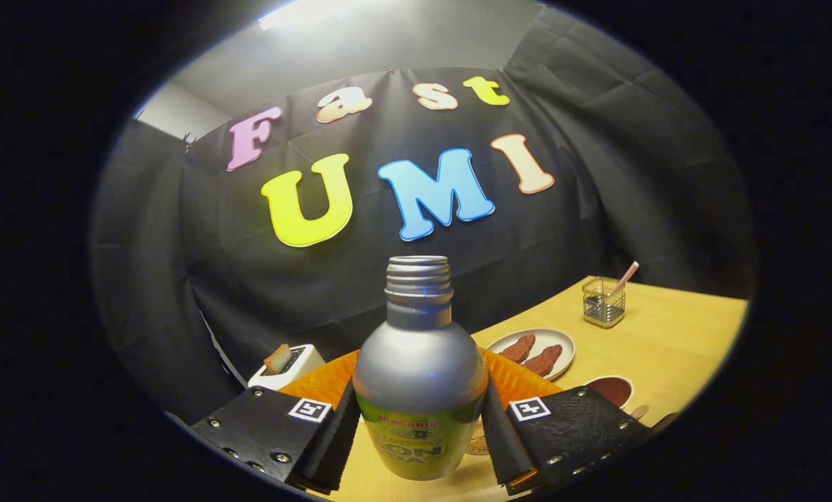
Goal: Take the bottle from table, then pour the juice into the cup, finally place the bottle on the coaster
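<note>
Both my gripper [421,418] fingers clamp the uncapped bottle [420,376], lifted above the table [674,348]. Left sits a toaster [286,364]; behind, an orange mat [325,380]; rightward a plate [535,352], then a wire holder [604,301].

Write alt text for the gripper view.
The gripper is shut on an uncapped silver bottle, held upright between its fingers. Beyond it on the wooden table sit an orange mat, a toaster, a plate and a mesh holder.
</note>
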The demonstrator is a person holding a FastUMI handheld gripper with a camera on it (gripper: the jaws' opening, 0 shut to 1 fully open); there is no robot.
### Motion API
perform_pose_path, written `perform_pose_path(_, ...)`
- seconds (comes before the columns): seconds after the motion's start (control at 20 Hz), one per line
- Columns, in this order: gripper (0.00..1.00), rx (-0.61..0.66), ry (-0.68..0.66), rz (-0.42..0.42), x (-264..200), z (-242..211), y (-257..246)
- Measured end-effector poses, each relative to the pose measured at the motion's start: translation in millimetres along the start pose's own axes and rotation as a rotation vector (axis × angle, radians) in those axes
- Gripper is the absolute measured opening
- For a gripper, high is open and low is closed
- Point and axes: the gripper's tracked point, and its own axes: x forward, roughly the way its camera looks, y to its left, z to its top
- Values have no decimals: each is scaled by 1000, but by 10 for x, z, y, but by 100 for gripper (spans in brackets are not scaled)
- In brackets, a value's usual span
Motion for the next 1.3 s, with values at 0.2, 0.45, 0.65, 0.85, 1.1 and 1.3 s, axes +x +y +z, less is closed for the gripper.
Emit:
perform_pose_path(0.2, 78, 238, 26, 4, 102, -71, -88)
perform_pose_path(0.45, 78, 458, 30, -60, 151, -141, -361)
perform_pose_path(0.65, 78, 589, 48, -92, 240, -252, -522)
perform_pose_path(0.85, 78, 680, 56, -104, 314, -339, -594)
perform_pose_path(1.1, 78, 765, 75, -130, 340, -412, -658)
perform_pose_path(1.3, 78, 881, 48, -132, 359, -353, -719)
